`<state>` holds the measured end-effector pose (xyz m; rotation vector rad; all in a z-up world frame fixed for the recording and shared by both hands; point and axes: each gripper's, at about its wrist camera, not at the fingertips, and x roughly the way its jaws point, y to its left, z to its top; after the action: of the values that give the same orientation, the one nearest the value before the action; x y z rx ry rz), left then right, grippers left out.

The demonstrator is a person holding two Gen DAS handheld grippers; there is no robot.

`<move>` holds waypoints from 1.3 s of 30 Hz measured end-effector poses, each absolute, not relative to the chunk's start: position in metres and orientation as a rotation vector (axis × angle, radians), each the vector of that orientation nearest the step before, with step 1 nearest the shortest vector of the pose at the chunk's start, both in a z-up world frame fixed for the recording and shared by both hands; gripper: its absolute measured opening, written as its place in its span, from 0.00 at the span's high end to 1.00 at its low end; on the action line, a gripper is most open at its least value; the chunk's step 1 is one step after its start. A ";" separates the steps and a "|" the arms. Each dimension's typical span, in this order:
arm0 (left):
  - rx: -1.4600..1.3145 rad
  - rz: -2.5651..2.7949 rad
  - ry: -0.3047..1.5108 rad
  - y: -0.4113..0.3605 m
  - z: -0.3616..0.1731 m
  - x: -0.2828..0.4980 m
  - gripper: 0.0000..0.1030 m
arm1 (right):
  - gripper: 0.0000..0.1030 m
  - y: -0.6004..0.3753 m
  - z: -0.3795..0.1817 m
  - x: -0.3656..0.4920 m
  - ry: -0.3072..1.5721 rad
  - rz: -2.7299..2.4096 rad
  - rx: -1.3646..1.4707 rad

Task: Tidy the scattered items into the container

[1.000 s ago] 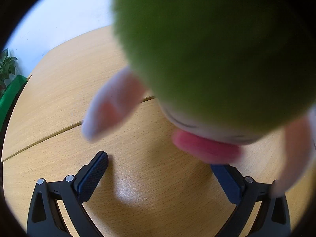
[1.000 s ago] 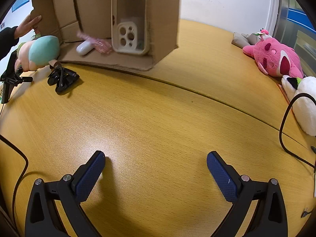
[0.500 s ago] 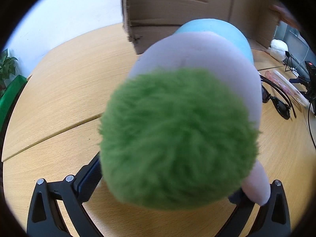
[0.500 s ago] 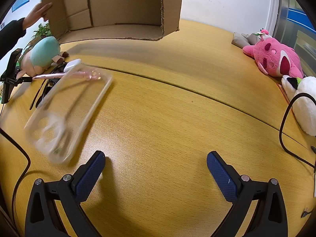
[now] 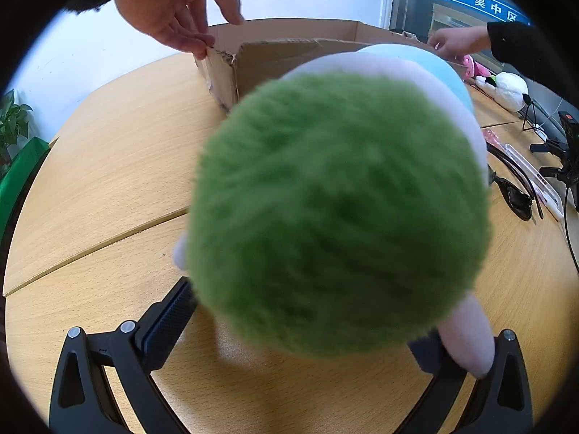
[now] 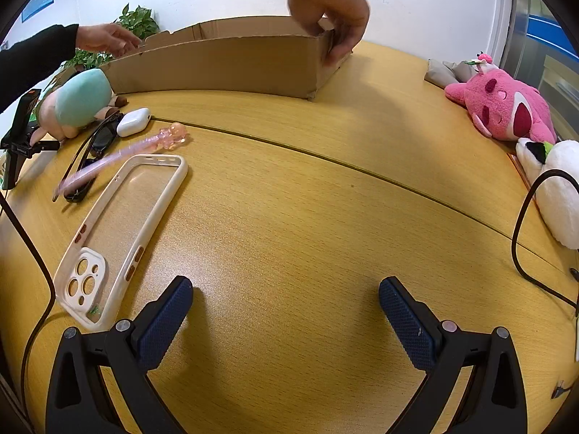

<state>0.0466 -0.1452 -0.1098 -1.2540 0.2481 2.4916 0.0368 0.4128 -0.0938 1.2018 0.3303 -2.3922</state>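
In the left wrist view the left gripper (image 5: 300, 329) stands wide apart around the green-haired, pale pink plush doll (image 5: 340, 209), now lying on the wooden desk (image 5: 94, 166) beside the brown cardboard box (image 5: 224, 72), which hands set back upright. In the right wrist view the right gripper (image 6: 286, 311) is spread and empty; the white phone case (image 6: 119, 231), pink pen (image 6: 119, 155), sunglasses (image 6: 97, 141) and white earbud case (image 6: 133, 122) have spilled near the desk's left edge, so tidying starts over.
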 end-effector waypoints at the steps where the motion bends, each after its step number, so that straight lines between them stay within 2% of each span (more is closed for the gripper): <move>1: -1.254 2.492 0.248 -0.145 -0.111 0.047 0.00 | 0.00 0.413 -0.094 0.037 0.330 -2.392 1.202; 29: -1.257 2.492 0.246 -0.147 -0.108 0.046 0.00 | 0.00 0.413 -0.094 0.037 0.330 -2.393 1.203; 39: -1.269 2.513 0.231 -0.149 -0.112 0.052 0.00 | 0.00 0.402 -0.091 0.054 0.241 -2.517 1.332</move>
<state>0.0522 -0.1486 -0.1125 -1.2688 0.2314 2.5133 0.0537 0.4022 -0.0914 1.3323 0.2411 -2.5169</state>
